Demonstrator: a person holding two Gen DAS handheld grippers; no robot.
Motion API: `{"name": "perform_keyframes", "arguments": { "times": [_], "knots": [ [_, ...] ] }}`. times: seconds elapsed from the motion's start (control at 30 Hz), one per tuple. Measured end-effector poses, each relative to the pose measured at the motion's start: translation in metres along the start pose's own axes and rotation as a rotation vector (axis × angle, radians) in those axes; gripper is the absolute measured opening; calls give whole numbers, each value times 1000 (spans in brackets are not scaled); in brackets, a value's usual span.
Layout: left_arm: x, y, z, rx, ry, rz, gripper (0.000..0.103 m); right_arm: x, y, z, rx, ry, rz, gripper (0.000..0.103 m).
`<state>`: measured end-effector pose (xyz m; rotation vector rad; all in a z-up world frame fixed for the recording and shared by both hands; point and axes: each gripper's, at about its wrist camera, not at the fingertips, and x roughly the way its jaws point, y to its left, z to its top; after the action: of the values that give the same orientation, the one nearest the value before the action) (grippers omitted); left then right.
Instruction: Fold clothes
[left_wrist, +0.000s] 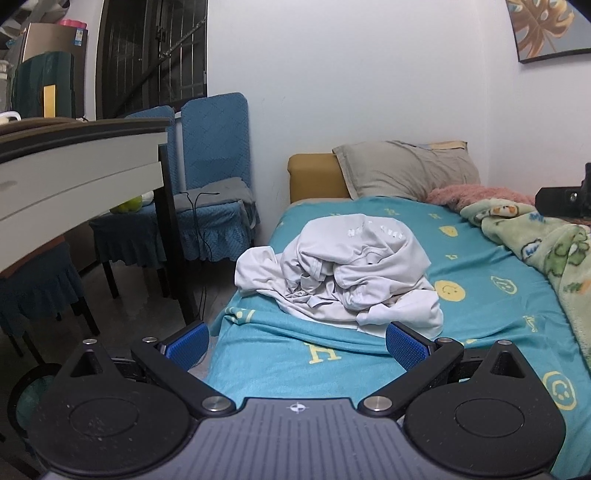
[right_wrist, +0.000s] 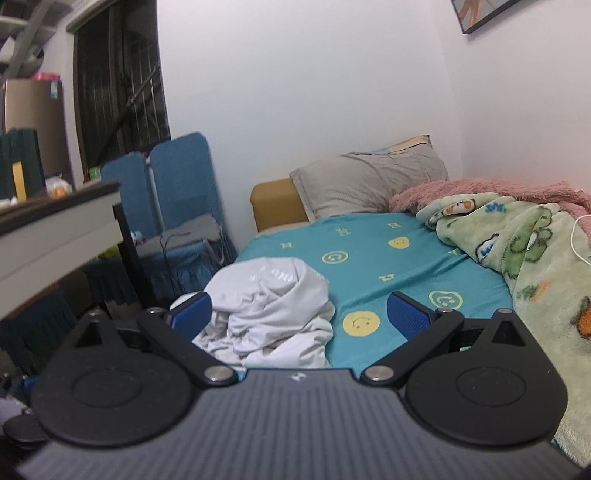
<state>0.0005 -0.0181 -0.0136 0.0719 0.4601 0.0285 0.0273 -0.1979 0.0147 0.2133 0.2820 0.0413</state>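
Left gripper (left_wrist: 297, 347) and right gripper (right_wrist: 299, 317) spread wide, empty, near crumpled white clothes (left_wrist: 347, 273) heaped on bed (left_wrist: 480, 258). Folding not begun; everything left.

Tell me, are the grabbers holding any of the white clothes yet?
No. Both the left gripper and the right gripper have their jaws wide open with nothing between them. The white clothes lie crumpled, untouched, on the bed.
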Motion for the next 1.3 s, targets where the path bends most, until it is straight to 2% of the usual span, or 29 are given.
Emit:
{"name": "perform_keyframes", "arguments": {
  "times": [0.17,0.3,0.4,0.53,0.63,0.73,0.83,0.9,1.0,1.07,1.17,1.3],
  "knots": [
    [-2,-13,16,7,19,23,103,-3,-18,6,37,3,15,103],
    [25,-26,31,52,67,38,103,-1,-35,8,91,40,38,103],
    [64,-27,42,47,123,48,102,7,-44,6,109,94,48,103],
    [131,-20,54,-33,181,74,100,23,-55,-4,143,164,42,103],
    [190,-20,59,-62,224,108,95,36,-61,-8,167,178,34,103],
    [248,-17,55,-69,260,150,85,58,-65,-12,174,209,13,103],
    [292,-13,48,-71,267,154,82,86,-71,-18,217,245,9,103],
    [313,-10,46,-56,279,144,73,100,-72,-24,237,257,-3,103],
    [331,-7,50,-23,272,84,46,121,-69,-35,245,283,-10,103],
    [331,-5,55,4,263,-15,14,132,-65,-38,231,290,-4,103],
    [316,-3,61,22,257,-111,7,141,-66,-41,223,270,-32,103],
    [265,-6,71,35,210,-197,5,143,-76,-44,226,287,-121,103]
  ]
}}
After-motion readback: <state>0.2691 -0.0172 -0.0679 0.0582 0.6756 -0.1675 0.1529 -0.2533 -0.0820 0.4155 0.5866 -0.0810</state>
